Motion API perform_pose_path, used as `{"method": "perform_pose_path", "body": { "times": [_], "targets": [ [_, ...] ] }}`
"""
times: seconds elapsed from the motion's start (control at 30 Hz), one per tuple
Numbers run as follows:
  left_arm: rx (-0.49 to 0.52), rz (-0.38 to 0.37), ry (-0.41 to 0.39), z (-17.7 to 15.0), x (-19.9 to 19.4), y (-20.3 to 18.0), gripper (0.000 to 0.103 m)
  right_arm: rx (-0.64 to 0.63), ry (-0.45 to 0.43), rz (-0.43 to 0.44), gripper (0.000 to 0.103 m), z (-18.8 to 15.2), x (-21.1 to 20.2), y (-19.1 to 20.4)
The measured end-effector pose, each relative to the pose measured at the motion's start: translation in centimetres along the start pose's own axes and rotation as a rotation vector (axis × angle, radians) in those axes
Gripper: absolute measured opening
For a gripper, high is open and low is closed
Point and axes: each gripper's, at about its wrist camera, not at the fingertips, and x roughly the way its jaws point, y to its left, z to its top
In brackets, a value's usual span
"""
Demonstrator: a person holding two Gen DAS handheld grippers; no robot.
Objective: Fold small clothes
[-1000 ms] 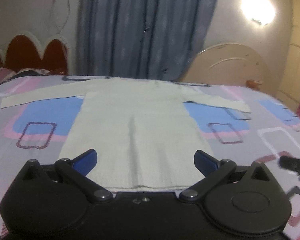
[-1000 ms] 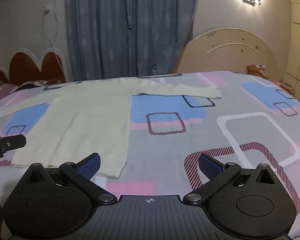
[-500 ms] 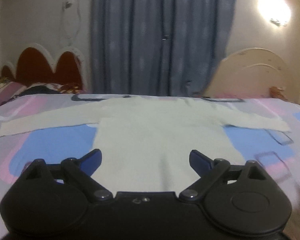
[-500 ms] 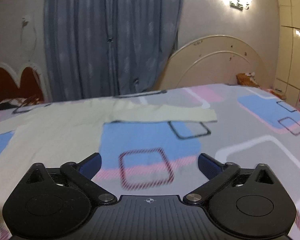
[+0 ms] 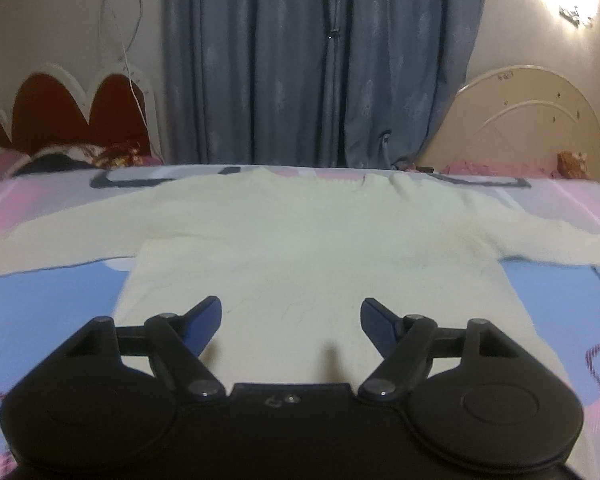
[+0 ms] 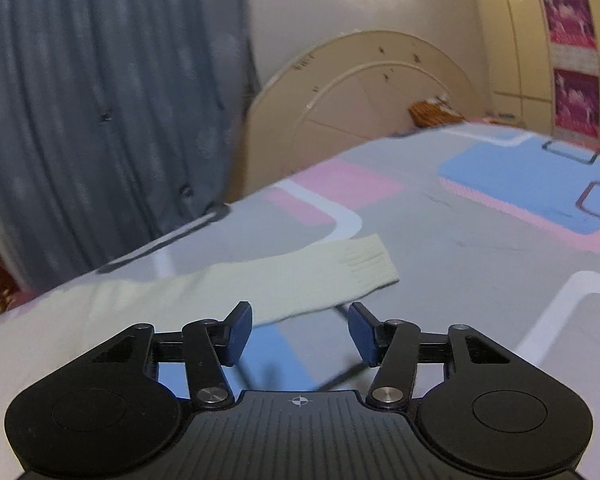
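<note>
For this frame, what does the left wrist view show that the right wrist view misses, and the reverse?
Only the left wrist view shows the sweater's body spread flat, the open left gripper over it, and a red scalloped headboard. Only the right wrist view shows the ribbed cuff at the sleeve's end, the open right gripper close to that sleeve, and pink posters on the wardrobe. Both show the patterned bedsheet, blue curtain and cream headboard.

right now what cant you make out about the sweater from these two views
- Sweater hem: left wrist view, hidden behind the left gripper.
- Left sleeve end: cut off by that view's left edge.
- Sweater body: right wrist view shows only the right sleeve; motion blur softens it near the right gripper.
</note>
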Motion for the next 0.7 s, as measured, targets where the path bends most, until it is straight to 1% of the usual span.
{"method": "perform_pose_path", "body": {
  "times": [0.03, 0.1, 0.17, 0.23, 0.3, 0.33, 0.37, 0.4, 0.43, 0.47, 0.5, 0.57, 0.6, 0.63, 0.67, 0.7],
  "targets": [
    [-0.013, -0.002, 0.003, 0.2, 0.6, 0.1, 0.076, 0.021, 0.011, -0.002, 0.053, 0.1, 1.1, -0.6],
    [-0.019, 0.004, 0.018, 0.4, 1.7, 0.1, 0.076, 0.070, 0.033, -0.005, 0.047, 0.2, 2.8, -1.7],
    [-0.022, 0.005, 0.031, 0.3, 2.5, 0.2, 0.076, 0.135, 0.051, -0.010, 0.044, 0.3, 4.2, -3.1],
    [-0.022, 0.010, 0.043, 0.1, 3.0, 0.2, 0.076, 0.199, 0.061, -0.010, 0.044, 0.4, 5.4, -4.5],
    [-0.020, 0.019, 0.055, -0.2, 3.2, 0.3, 0.076, 0.259, 0.068, 0.012, 0.044, 0.4, 6.2, -5.8],
    [-0.021, 0.023, 0.060, -0.3, 3.3, 0.5, 0.076, 0.269, 0.058, 0.023, 0.044, 0.5, 6.4, -6.2],
    [-0.022, 0.026, 0.065, -0.4, 3.2, 0.6, 0.076, 0.269, 0.055, 0.027, 0.044, 0.6, 6.4, -6.3],
    [-0.021, 0.031, 0.070, -0.4, 3.3, 0.7, 0.077, 0.266, 0.053, 0.032, 0.041, 0.7, 6.6, -6.4],
    [-0.016, 0.037, 0.072, -0.5, 3.3, 0.8, 0.078, 0.263, 0.056, 0.035, 0.035, 0.8, 6.8, -6.2],
    [-0.010, 0.043, 0.076, -0.5, 3.3, 0.9, 0.078, 0.261, 0.067, 0.040, 0.010, 0.9, 7.1, -6.3],
    [-0.004, 0.049, 0.079, -0.4, 3.4, 1.0, 0.078, 0.258, 0.082, 0.047, 0.001, 1.0, 7.4, -6.4],
    [0.010, 0.060, 0.078, -0.1, 3.5, 1.3, 0.079, 0.203, 0.048, 0.049, 0.001, 1.7, 6.5, -6.1],
    [0.022, 0.065, 0.077, 0.0, 3.5, 1.4, 0.080, 0.161, 0.003, 0.047, 0.001, 2.1, 5.6, -5.8],
    [0.034, 0.074, 0.082, 0.0, 3.6, 1.5, 0.082, 0.104, -0.067, 0.040, 0.001, 2.2, 4.3, -5.6],
    [0.042, 0.076, 0.093, -0.1, 3.7, 1.6, 0.083, 0.076, -0.052, -0.004, 0.001, 2.2, 4.6, -5.7],
    [0.045, 0.072, 0.103, -0.1, 3.9, 1.8, 0.083, 0.088, 0.016, -0.032, 0.001, 2.0, 5.7, -6.3]
  ]
}}
